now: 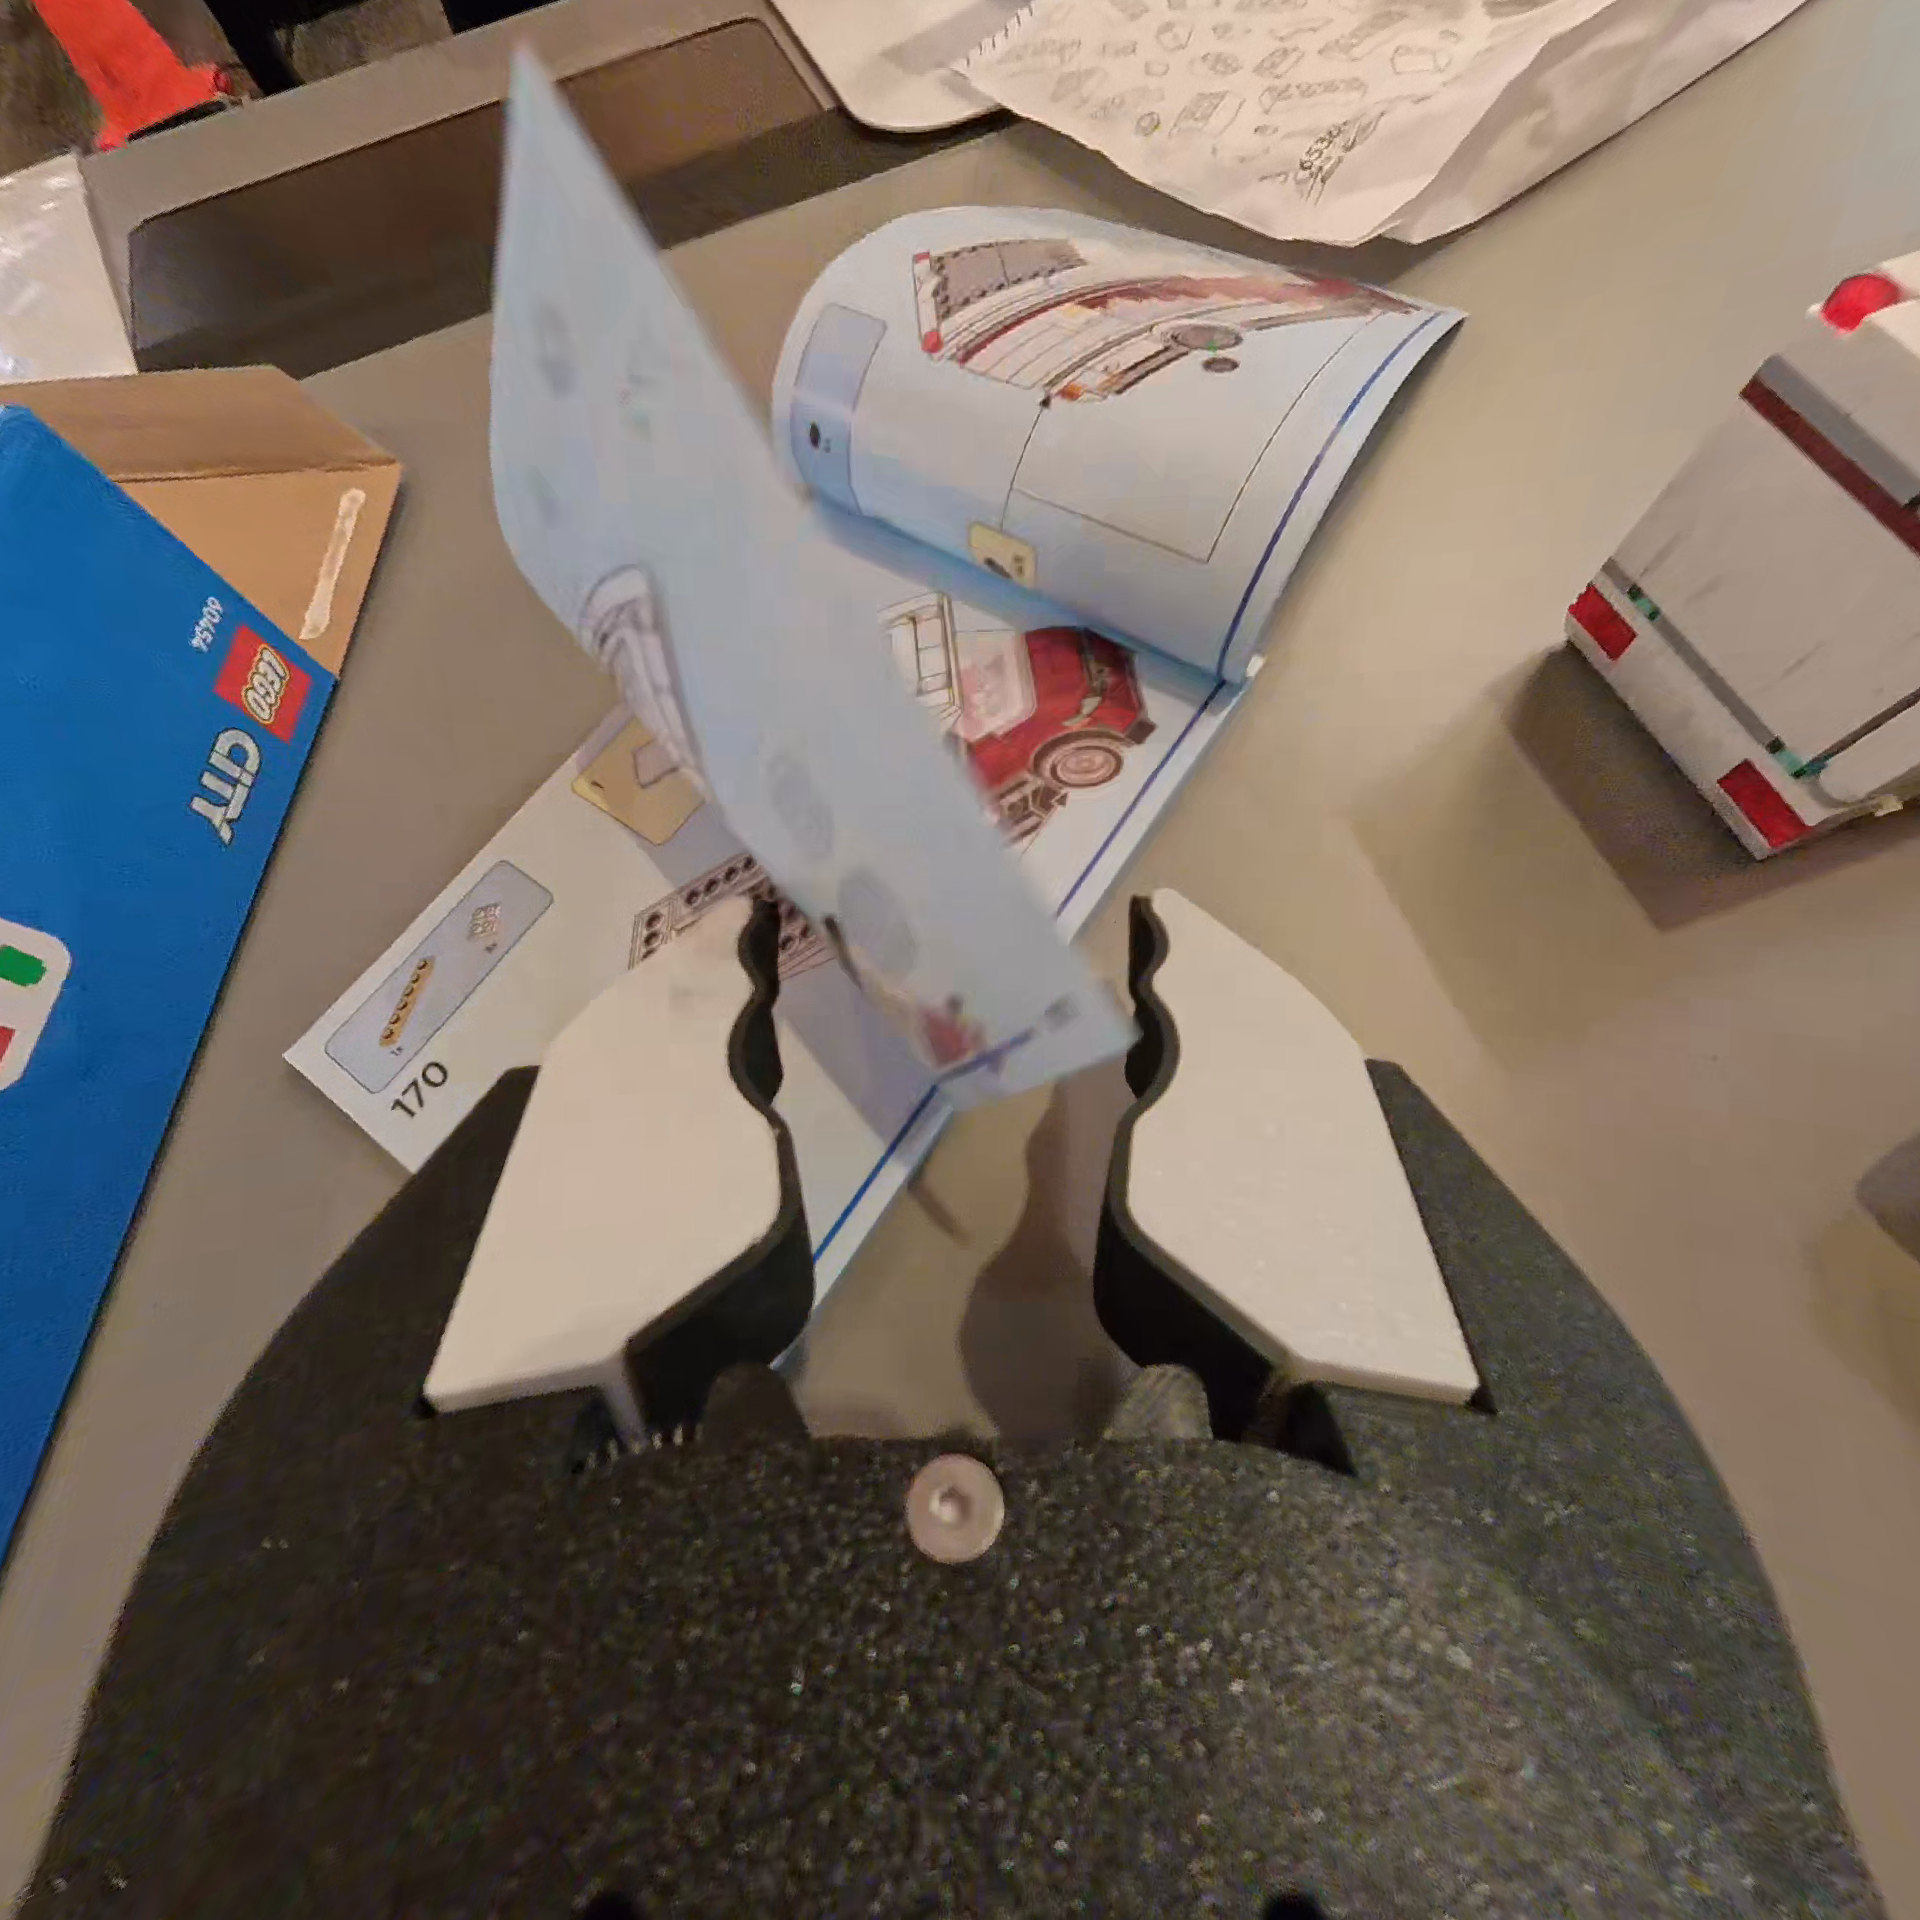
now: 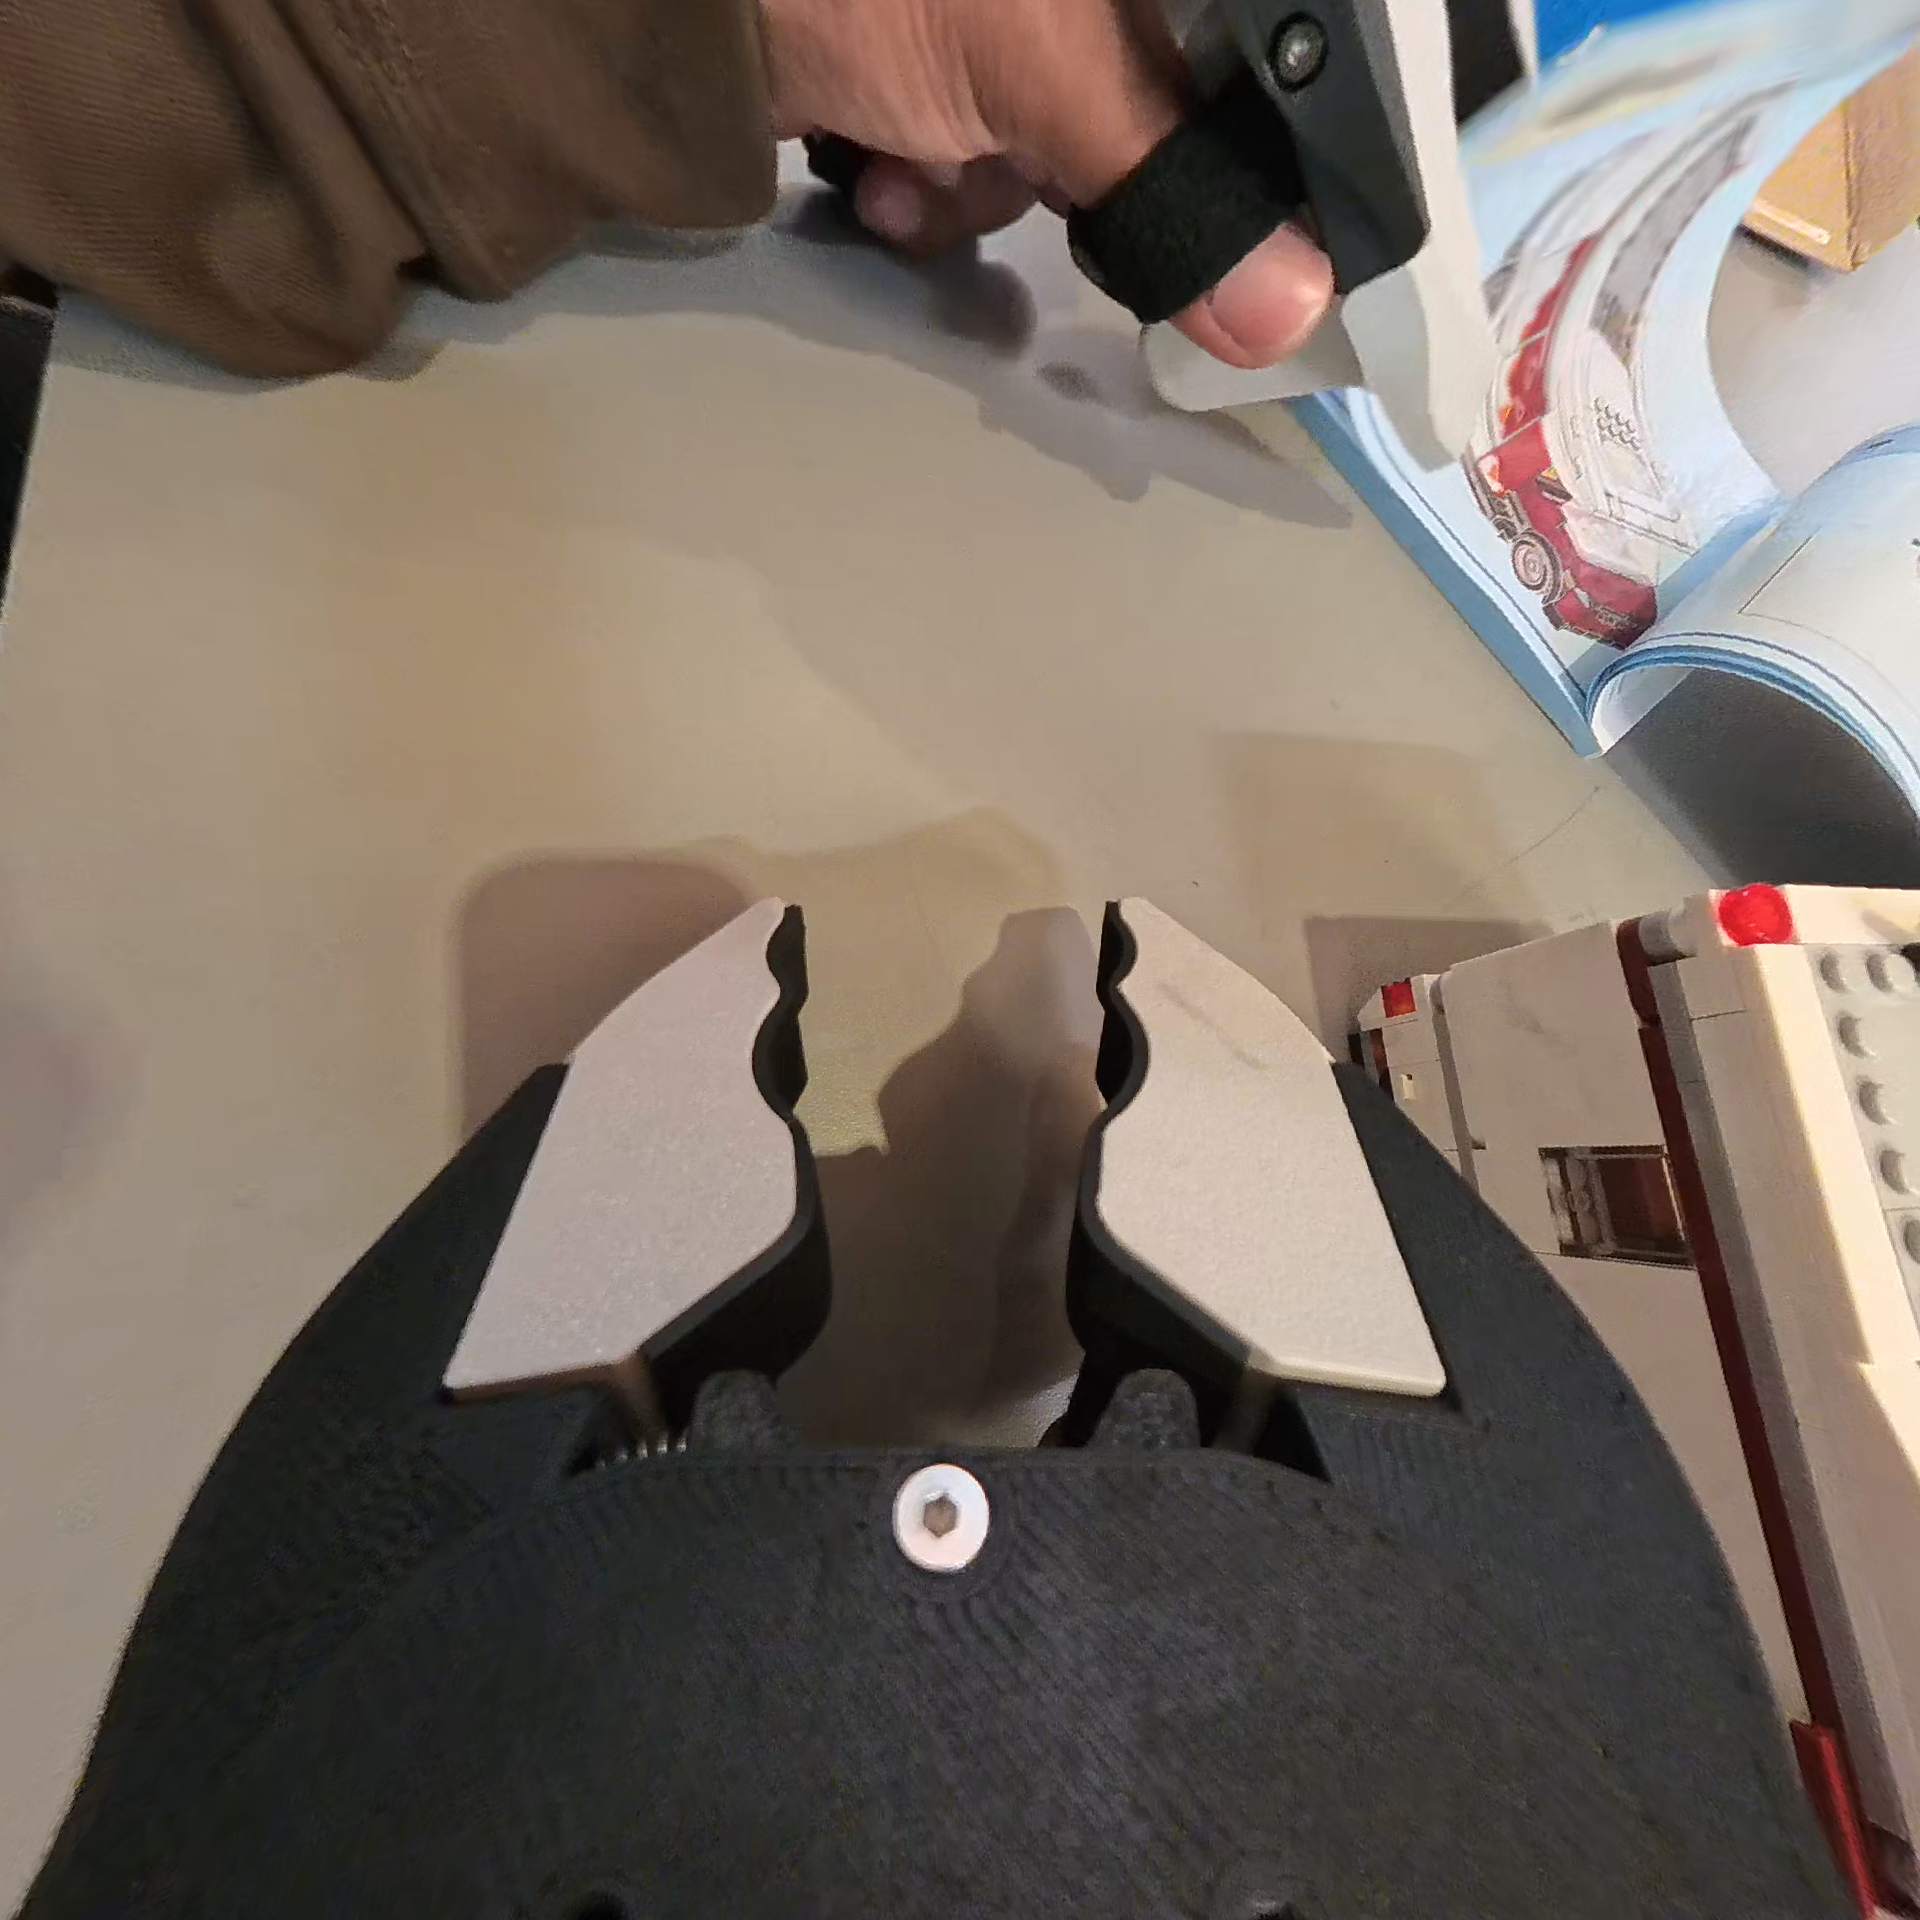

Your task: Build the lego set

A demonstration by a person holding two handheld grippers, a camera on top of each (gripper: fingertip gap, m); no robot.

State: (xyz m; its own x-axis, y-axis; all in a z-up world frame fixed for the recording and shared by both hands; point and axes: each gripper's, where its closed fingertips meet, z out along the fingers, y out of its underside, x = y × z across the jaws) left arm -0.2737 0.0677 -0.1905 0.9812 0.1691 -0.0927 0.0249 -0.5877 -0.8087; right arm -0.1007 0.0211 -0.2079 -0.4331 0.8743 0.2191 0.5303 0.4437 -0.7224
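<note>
The left gripper (image 1: 945, 987) stands open over an instruction booklet (image 1: 1132, 488) on the grey table (image 1: 1455, 1039); one blurred page (image 1: 665, 540) rises between its parted fingers, seemingly unpinched. The right gripper (image 2: 951, 997) hangs open and empty above bare table, beside a white brick-built model (image 2: 1662, 1122).

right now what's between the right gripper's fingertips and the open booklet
Only bare tabletop, as the right wrist view shows. The right gripper stands open with nothing in it, the booklet lies farther off, and the brick truck sits aside.
</note>
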